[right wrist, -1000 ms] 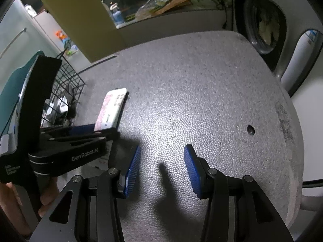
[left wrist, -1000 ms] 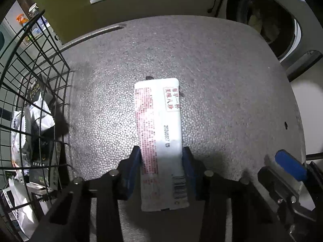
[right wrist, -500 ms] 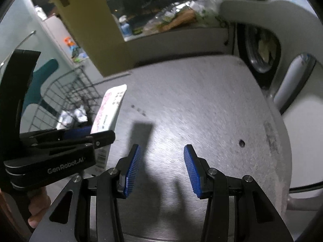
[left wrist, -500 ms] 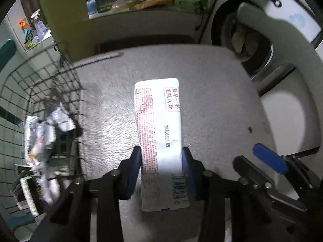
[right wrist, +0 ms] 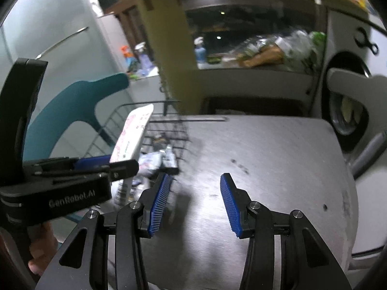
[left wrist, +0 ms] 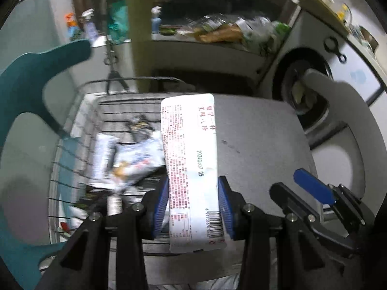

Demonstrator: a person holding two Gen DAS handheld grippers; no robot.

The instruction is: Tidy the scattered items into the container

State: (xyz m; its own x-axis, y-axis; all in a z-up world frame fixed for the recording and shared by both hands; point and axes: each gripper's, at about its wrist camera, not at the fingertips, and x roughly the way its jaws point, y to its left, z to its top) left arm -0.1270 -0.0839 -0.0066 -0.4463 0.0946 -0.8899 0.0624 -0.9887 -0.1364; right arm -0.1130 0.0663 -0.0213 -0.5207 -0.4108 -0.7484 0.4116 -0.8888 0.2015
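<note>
Grey tabletop [left wrist: 261, 145] is seen filling the middle of both views, with a kitchen counter and a washing machine [left wrist: 304, 89] blurred behind it. At the left of the frame, a wire basket [left wrist: 72, 145] is seen standing on the table's edge, already loaded with crumpled packets [left wrist: 135, 159]; a teal chair [left wrist: 26, 91] is curved around it at the far left.

Next in size, a long white packet [left wrist: 191, 164] is shown pinched across its width by the left gripper [left wrist: 193, 207], its long axis running straight ahead of the fingers toward the top of the frame. Its far end is now seen over the basket's near corner, the basket lying left of and below it. In the right wrist view the same packet [right wrist: 134, 135] is seen raised clear of the table, beside the basket.

Blue pads of the right gripper [right wrist: 193, 203] are held spread, nothing between them, over bare table at lower centre; the left one is plainly the nearer to the basket.

Against the earlier frames, the packet has been lifted off the table and carried toward the basket; the grip is unchanged, and the right gripper has been raised too.
</note>
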